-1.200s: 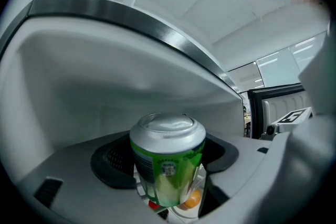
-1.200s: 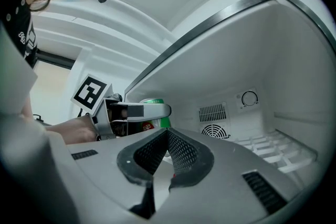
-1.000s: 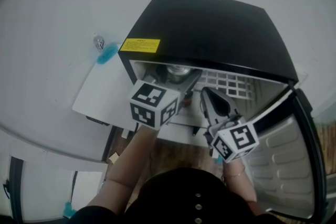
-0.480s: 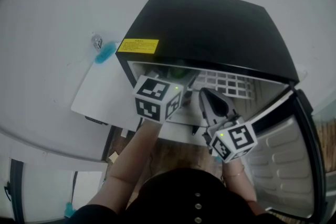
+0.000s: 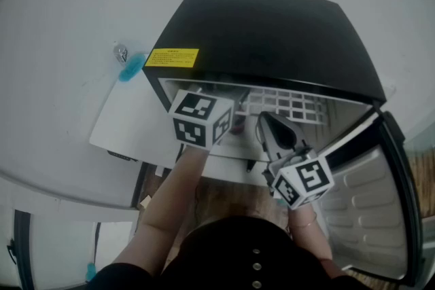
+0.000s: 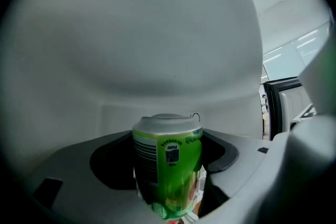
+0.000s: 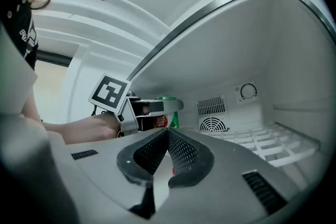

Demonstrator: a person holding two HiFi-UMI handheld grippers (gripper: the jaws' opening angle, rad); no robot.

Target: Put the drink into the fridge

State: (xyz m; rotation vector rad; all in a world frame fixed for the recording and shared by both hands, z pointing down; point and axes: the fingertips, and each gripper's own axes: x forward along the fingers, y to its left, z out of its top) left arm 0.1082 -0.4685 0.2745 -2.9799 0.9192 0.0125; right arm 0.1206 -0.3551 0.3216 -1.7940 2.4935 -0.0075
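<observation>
The left gripper (image 6: 167, 162) reaches into the open black mini fridge (image 5: 272, 30), and its fingers (image 6: 110, 170) pinch a green drink can (image 6: 169, 139) from both sides. The can has a silver top and a barcode on its side, with a patch of red lower down. It stands roughly upright between the fingers, inside the left part of the fridge's white compartment. Whether its base touches anything cannot be told.

In the right gripper view the can shows as a green sliver behind the left gripper's marker cube (image 7: 109, 91), close to the back wall. To its right on that wall sit a round fan grille (image 7: 212, 124) and, higher up, a thermostat dial (image 7: 248, 92). A white wire shelf (image 7: 268, 139) fills the right side of the compartment.

The right gripper (image 7: 167, 132) holds nothing. Its ribbed fingers (image 7: 186, 152) are pressed together at the tips. In the head view it hovers at the fridge's mouth, to the right of the left gripper, pointing inward.

The fridge door (image 5: 370, 207) hangs wide open on the right and shows its ribbed white lining. A yellow label (image 5: 171, 56) sits on the fridge's top near the front left corner. A small blue object (image 5: 130, 68) lies on the pale surface to the left of the fridge.
</observation>
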